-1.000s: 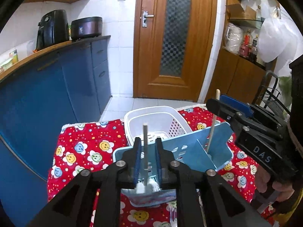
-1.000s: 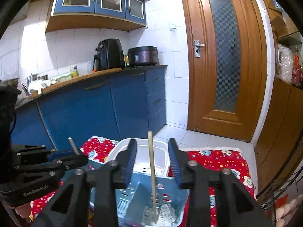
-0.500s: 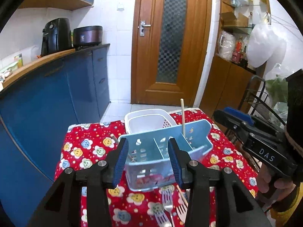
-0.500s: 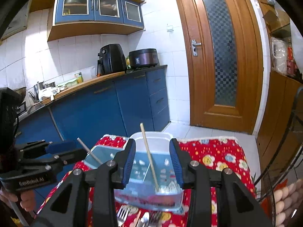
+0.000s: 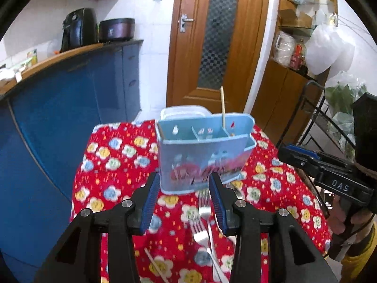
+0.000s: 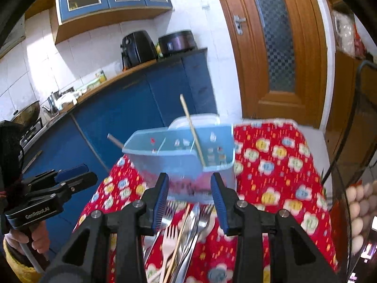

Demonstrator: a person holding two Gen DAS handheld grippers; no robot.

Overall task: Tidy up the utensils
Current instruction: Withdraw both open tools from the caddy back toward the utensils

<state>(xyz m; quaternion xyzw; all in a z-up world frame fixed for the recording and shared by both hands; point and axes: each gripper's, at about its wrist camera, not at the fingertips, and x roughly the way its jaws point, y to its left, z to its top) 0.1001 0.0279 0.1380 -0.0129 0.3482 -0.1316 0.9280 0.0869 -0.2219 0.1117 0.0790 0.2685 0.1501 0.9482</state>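
Two chopsticks (image 6: 192, 129) stand in the blue caddy (image 5: 202, 158); each gripper (image 5: 182, 202) (image 6: 189, 202) hangs released, grasping nothing.

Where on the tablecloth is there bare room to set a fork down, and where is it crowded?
Free: the red tablecloth left of the blue caddy, and the stretch right of it. Crowded: the strip in front of the caddy, where forks and a chopstick lie piled.
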